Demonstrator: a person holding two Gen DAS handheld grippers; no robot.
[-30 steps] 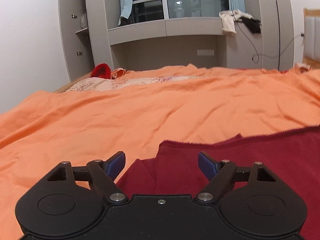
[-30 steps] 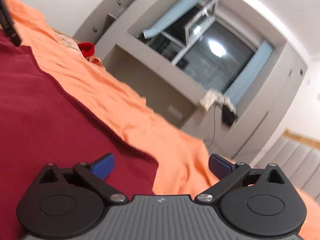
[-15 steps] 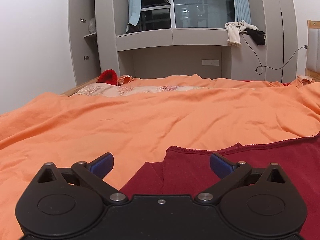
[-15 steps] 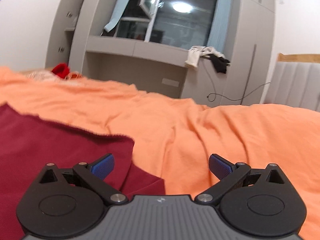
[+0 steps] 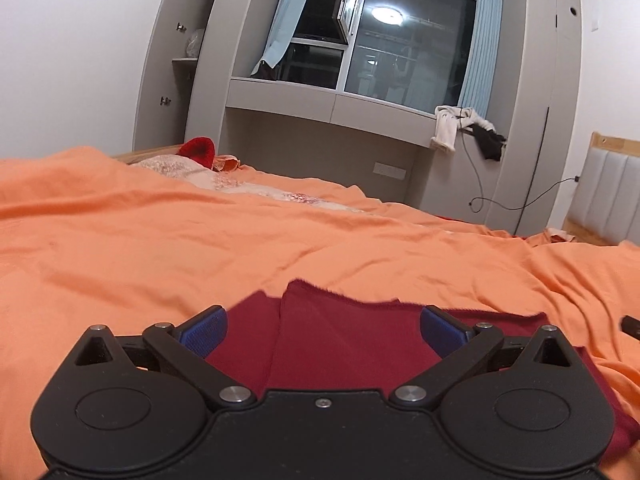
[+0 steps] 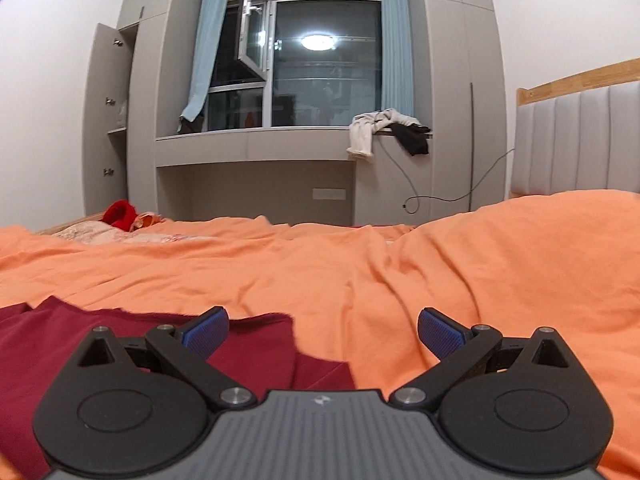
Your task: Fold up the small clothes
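Lying flat on the orange sheet (image 5: 160, 248), the maroon garment (image 5: 344, 344) sits directly under and just ahead of the left gripper (image 5: 323, 326). That gripper's jaws stand spread wide, and nothing is caught between the blue pads (image 5: 204, 330); the cloth seen in the gap is below them, not pinched. A fold line runs down the garment from its far edge toward the gripper body, with a narrower flap to the left of it. The garment's far hem reaches a little past the fingertips. At the right edge of the left wrist view a small dark object (image 5: 631, 325) pokes in beside the garment; what it is cannot be told.

The right gripper (image 6: 323, 326) is also spread wide with nothing between its pads (image 6: 440, 334). From it, the garment (image 6: 120, 344) lies to the left and beneath the left finger, its corner ending just short of the middle of the gap. Under the right finger and ahead is only sheet (image 6: 440, 264), rumpled into ridges.

Far ahead of both grippers, at the sheet's far left, is a red item (image 6: 120, 214) next to patterned fabric. Beyond stands a window (image 6: 320, 76) with light blue curtains, and pale and black clothes (image 6: 384, 128) hang over the ledge below it. A padded headboard (image 6: 580, 136) rises to the right.
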